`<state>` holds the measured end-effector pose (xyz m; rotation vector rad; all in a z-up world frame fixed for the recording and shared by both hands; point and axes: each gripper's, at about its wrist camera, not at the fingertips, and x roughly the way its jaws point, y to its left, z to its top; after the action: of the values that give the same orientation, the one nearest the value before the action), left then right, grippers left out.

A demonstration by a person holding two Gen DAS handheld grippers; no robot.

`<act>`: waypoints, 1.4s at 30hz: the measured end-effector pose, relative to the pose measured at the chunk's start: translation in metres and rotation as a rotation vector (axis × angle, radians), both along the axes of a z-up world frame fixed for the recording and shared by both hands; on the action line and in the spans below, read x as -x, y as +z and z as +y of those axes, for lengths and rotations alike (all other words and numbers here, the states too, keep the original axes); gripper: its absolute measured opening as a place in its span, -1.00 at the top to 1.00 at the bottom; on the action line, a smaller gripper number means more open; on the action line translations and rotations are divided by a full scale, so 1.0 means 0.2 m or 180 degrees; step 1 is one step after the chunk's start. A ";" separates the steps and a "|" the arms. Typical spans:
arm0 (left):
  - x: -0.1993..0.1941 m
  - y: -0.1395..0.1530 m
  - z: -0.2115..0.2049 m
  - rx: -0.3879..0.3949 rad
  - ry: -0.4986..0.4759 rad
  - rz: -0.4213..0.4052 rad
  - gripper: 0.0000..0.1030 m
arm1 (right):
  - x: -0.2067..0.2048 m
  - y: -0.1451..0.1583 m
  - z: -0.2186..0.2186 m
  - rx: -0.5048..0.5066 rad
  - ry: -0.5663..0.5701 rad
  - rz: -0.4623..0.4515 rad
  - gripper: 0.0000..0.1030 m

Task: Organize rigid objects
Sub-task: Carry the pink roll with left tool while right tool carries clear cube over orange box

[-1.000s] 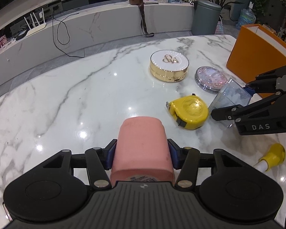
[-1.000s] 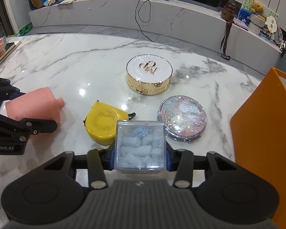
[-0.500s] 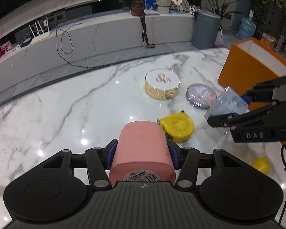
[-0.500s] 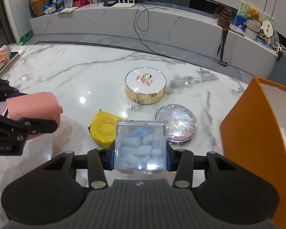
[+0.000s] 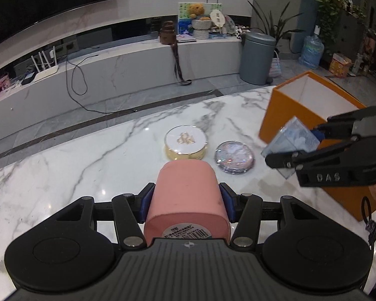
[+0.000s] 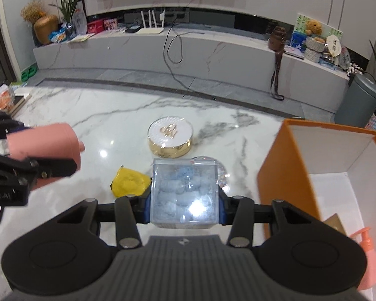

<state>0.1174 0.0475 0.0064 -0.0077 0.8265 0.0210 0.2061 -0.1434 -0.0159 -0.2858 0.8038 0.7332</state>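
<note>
My left gripper [image 5: 186,200] is shut on a pink bottle [image 5: 188,198], held above the marble table [image 5: 62,175]. My right gripper [image 6: 184,200] is shut on a clear box [image 6: 184,193] with pale blue contents. In the left wrist view the right gripper [image 5: 320,148] with its clear box [image 5: 293,140] hangs beside the orange box [image 5: 288,118]. In the right wrist view the left gripper [image 6: 25,160] carries the pink bottle [image 6: 45,145] at far left. The orange box [image 6: 283,180] stands open at right, with a pink pump bottle [image 6: 368,258] inside.
On the table lie a gold-and-white round case [image 5: 185,143], a glittery round compact [image 5: 234,158] and a yellow tape measure [image 6: 130,183]. Beyond the table are a long marble bench [image 5: 112,75] and a grey bin [image 5: 257,57].
Both grippers have risen with their loads and tilted up, so the table items look smaller and farther. The orange box's open top has come into view.
</note>
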 end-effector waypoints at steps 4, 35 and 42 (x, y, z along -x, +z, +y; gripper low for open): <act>-0.03 0.03 -0.07 -0.0047 -0.0070 0.0014 -0.20 | -0.02 0.07 -0.09 -0.0100 -0.0104 -0.0052 0.11; -0.34 0.23 -0.81 -0.0377 -0.0797 -0.0126 -0.20 | -0.11 0.24 -0.79 -0.0660 -0.0875 -0.0153 0.11; -0.45 0.22 -0.97 -0.0403 -0.0967 -0.0101 -0.20 | -0.18 0.21 -0.98 -0.0723 -0.1152 -0.0102 0.11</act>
<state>0.2082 -0.1462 0.0500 0.2362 0.7865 -0.2126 0.2429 -0.3396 0.0266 0.0533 0.7094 0.4713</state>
